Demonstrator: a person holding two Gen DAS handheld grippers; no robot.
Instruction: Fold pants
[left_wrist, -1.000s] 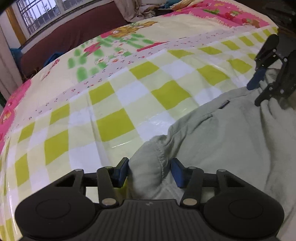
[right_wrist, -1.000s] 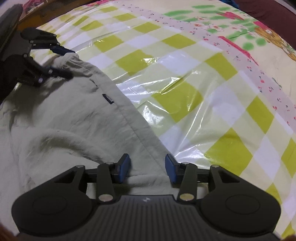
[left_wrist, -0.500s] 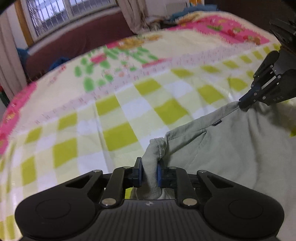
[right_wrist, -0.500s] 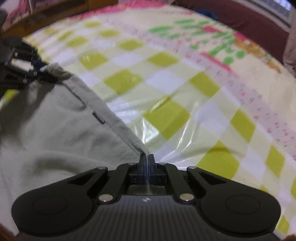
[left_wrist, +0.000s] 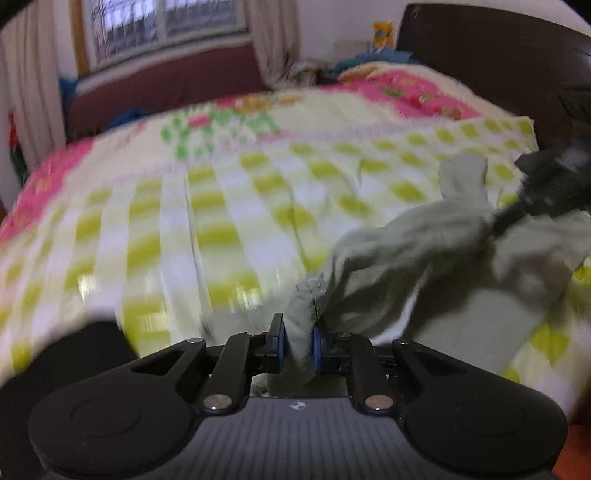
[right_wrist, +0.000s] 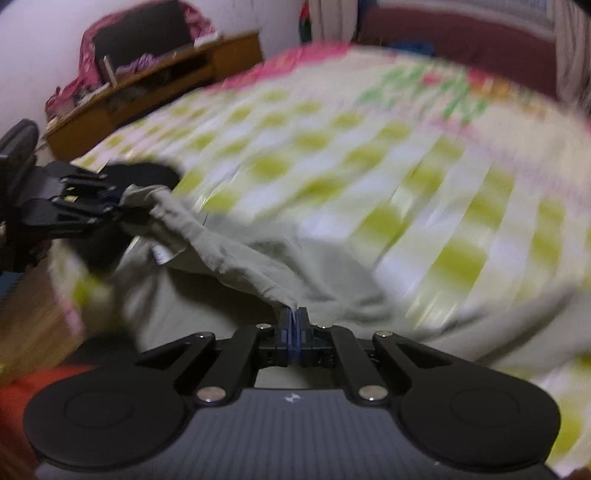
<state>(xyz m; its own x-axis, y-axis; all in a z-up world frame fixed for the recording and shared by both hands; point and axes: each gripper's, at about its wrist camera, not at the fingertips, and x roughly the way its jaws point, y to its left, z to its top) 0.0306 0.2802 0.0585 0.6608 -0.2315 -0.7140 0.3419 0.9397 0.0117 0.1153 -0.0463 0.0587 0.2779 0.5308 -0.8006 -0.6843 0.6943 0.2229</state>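
Pale grey-green pants (left_wrist: 424, 251) hang lifted above the checked bed cover, stretched between my two grippers. My left gripper (left_wrist: 297, 345) is shut on a bunched corner of the pants at the bottom of its view. My right gripper (right_wrist: 294, 332) is shut on the thin edge of the pants (right_wrist: 229, 254). In the left wrist view the right gripper (left_wrist: 502, 221) shows at the right, holding the cloth. In the right wrist view the left gripper (right_wrist: 118, 206) shows at the left, holding the other corner. Both views are motion-blurred.
The bed cover (left_wrist: 207, 206) has yellow-green and white checks with a pink border. A dark headboard (left_wrist: 498, 55) stands at the far right. A window and maroon bench (left_wrist: 159, 85) lie behind. A wooden shelf (right_wrist: 155, 92) stands beyond the bed's far left.
Both grippers closed on the pants' edge a second ago. Since then they have lifted the pants off the bed and swung them, blurring both views.
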